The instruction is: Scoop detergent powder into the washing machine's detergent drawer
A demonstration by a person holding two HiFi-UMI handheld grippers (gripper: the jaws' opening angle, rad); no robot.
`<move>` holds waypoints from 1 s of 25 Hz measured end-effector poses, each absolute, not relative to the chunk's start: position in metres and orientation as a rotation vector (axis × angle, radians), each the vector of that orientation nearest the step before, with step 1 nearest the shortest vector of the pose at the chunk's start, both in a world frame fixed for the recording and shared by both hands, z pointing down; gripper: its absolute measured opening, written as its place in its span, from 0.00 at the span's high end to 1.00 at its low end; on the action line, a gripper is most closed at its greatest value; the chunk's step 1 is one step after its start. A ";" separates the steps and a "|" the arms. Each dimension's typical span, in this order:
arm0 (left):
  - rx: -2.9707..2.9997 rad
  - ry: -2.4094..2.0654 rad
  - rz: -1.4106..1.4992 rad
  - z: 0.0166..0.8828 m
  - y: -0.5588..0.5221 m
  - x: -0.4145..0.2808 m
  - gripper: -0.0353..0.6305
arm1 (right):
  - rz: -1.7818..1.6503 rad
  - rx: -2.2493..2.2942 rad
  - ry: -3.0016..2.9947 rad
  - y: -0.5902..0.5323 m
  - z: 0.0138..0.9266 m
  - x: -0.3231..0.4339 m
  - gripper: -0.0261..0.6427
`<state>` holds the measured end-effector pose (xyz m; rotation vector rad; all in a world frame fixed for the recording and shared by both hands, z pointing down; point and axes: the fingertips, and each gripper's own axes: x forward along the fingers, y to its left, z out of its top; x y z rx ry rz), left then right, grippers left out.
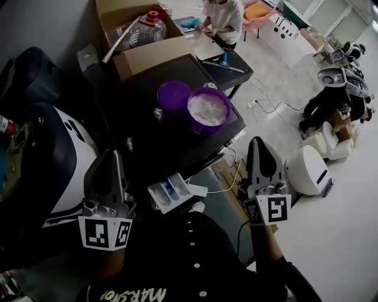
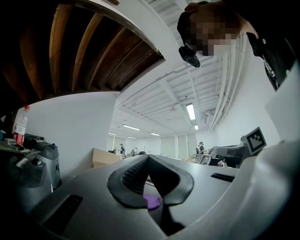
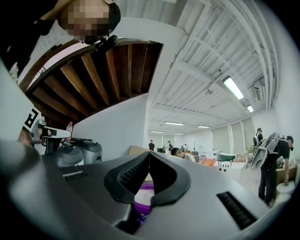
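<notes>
A purple tub of white detergent powder (image 1: pixel 208 110) stands on top of the dark washing machine (image 1: pixel 147 141), its purple lid (image 1: pixel 173 95) lying beside it to the left. The white detergent drawer (image 1: pixel 170 193) is pulled out at the machine's front. My left gripper (image 1: pixel 114 158) is near the machine's front left, jaws shut and empty. My right gripper (image 1: pixel 260 145) hangs to the right of the machine, also shut with nothing held. Between the right jaws the tub (image 3: pixel 146 200) peeks through; the lid (image 2: pixel 151 201) shows below the left jaws.
Another washing machine (image 1: pixel 53 159) stands at the left. A cardboard box with a water jug (image 1: pixel 144 29) sits behind the machine. A person (image 1: pixel 223 17) works at a table at the back. Cables and white appliances (image 1: pixel 307 168) lie on the floor at right.
</notes>
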<state>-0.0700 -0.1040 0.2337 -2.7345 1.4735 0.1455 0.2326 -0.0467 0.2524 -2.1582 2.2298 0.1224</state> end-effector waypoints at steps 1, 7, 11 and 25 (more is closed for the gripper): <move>-2.730 1.480 0.145 0.234 -0.103 -0.072 0.94 | 0.134 -2.160 2.217 -0.044 0.251 0.233 0.92; -2.730 1.482 0.138 0.236 -0.095 -0.075 0.94 | 0.153 -2.140 2.208 -0.036 0.247 0.227 0.92; -2.725 1.484 0.133 0.236 -0.092 -0.078 0.94 | 0.179 -2.137 2.229 -0.036 0.247 0.218 0.92; -2.705 1.529 0.128 0.240 -0.087 -0.088 0.94 | 0.157 -2.122 2.276 -0.045 0.247 0.199 0.92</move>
